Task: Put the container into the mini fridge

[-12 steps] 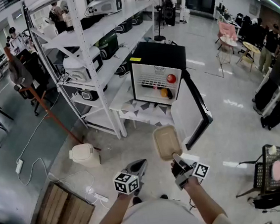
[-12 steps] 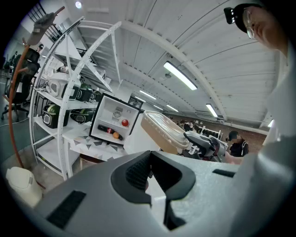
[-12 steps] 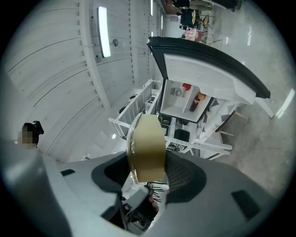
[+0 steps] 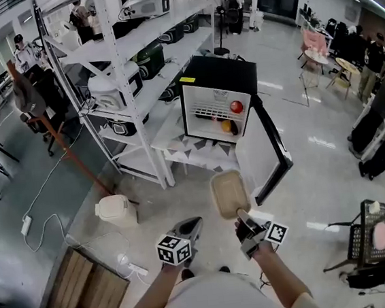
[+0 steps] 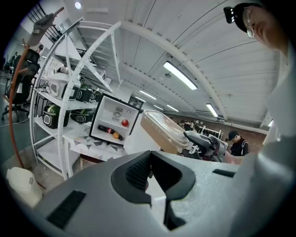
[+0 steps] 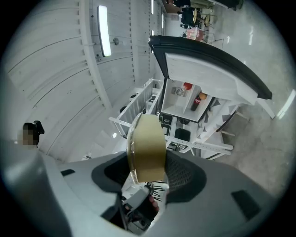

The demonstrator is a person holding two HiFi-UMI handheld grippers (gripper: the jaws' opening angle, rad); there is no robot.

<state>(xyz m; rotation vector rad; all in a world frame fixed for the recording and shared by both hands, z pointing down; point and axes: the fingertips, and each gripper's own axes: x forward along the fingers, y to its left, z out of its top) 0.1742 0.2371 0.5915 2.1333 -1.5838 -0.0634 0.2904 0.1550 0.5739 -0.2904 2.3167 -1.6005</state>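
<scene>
The black mini fridge (image 4: 217, 96) stands on a low white table, its door (image 4: 274, 149) swung open to the right. A beige lidded container (image 4: 229, 194) hangs in the air in front of it, about level with the door's near edge. My right gripper (image 4: 243, 216) is shut on the container's near end. In the right gripper view the container (image 6: 147, 149) sits edge-on between the jaws, with the fridge (image 6: 187, 99) beyond it. My left gripper (image 4: 193, 225) hovers left of the container, shut and empty. The left gripper view shows the container (image 5: 164, 132) and the fridge (image 5: 113, 122).
A red apple (image 4: 236, 107), an orange (image 4: 226, 127) and a can lie inside the fridge. A white shelving rack (image 4: 123, 75) with appliances stands left of it. A white rice cooker (image 4: 115, 211), cables and a wooden pallet (image 4: 91, 297) lie on the floor at left. A black cart (image 4: 375, 233) is at right.
</scene>
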